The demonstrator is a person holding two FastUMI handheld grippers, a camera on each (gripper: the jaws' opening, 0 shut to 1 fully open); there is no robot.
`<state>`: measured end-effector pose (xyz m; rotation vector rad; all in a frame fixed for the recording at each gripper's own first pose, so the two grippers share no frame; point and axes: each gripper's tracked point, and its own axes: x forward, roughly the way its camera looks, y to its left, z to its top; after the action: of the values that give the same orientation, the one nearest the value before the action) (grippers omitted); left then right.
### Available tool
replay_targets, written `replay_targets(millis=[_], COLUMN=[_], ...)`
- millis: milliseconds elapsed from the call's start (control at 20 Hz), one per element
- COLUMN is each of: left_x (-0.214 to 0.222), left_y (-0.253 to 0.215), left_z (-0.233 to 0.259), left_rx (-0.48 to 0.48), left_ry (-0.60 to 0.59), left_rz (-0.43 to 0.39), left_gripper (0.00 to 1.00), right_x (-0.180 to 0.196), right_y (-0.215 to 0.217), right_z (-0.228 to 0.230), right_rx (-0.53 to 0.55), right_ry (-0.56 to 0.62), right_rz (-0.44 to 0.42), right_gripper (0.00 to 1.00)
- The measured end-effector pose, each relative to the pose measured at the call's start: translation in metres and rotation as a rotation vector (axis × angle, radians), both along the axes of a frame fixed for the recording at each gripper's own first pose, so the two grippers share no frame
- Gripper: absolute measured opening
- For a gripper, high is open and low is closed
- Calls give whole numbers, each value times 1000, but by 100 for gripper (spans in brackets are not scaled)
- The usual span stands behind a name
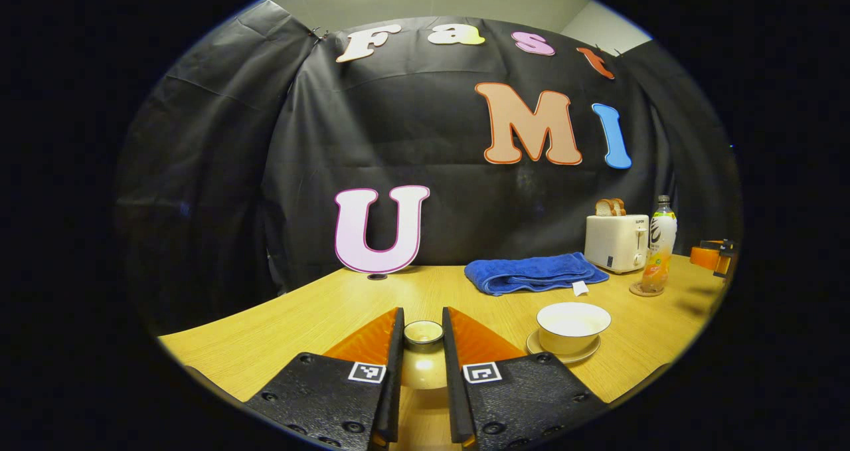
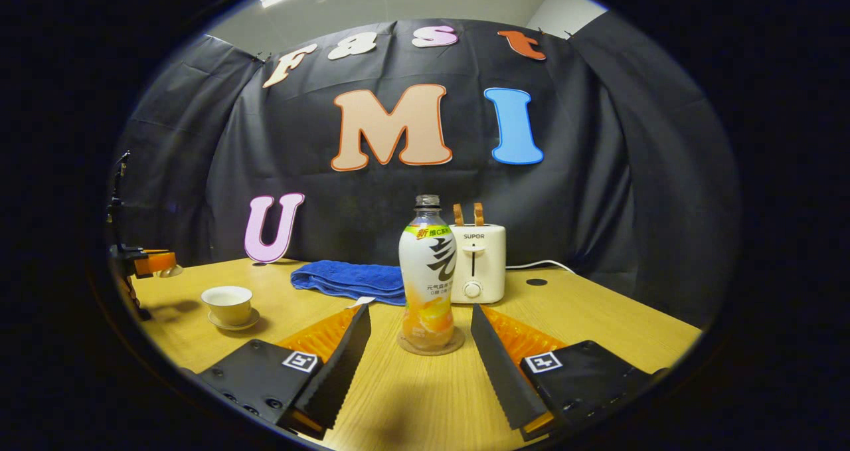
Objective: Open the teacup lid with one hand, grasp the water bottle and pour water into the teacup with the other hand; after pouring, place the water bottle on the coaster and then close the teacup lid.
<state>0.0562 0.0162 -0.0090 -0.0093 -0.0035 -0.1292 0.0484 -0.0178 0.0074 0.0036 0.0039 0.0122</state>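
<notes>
Now open teacup, bottle on coaster

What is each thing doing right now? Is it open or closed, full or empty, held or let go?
Small cream ceramic teacup lid: off the cup, held between the left gripper's fingers.
White ceramic teacup: open, on its saucer; contents cannot be told.
Clear plastic water bottle: upright on the round coaster, no cap visible, not held.
Right gripper: open, near the bottle, not touching.
White toaster: bread slices sticking up.
Blue towel: folded, flat.
</notes>
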Motion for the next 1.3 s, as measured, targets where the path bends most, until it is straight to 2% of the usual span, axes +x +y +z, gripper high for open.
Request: replay_targets(millis=[200, 250, 350, 550, 650, 700, 900, 950, 1100, 1150, 1300], left_x=[2, 3, 7, 11, 14, 14, 15, 14, 13, 11, 10], left_y=[-19, -29, -46, -93, -109, -115, -134, -138, -151, -156, -160], left_z=[0, 0, 0, 0, 0, 2, 2, 2, 3, 4, 3], left_rx=[-4, -3, -5, -4, -1, -1, -6, -7, -8, -8, -5], left_ry=[2, 1, 3, 4, 7, 3, 3, 5, -2, -3, -1], left_rz=[-31, -52, -78, -157, -183, -191, -237, -253, -308, -334, -369], left_gripper=[28, 28, 28, 28, 28, 27, 28, 28, 28, 28, 28], right_x=[-5, -5, -4, -5, -5, -5, -4, -5, -4, -4, -4], right_y=[-11, -11, -12, -12, -12, -12, -12, -12, -12, -12, -11], right_z=[2, 2, 1, 1, 1, 2, 1, 2, 2, 2, 2], right_rx=[-2, -2, -1, -1, -1, -1, -1, 0, 0, 1, 1], right_ry=[-4, -4, -3, -5, -4, -4, -4, -4, -4, -4, -3], right_rz=[-60, -63, -65, -64, -63, -64, -63, -61, -58, -57, -53], right_gripper=[96, 93, 96, 96, 93, 96, 96, 93, 96, 93, 93])
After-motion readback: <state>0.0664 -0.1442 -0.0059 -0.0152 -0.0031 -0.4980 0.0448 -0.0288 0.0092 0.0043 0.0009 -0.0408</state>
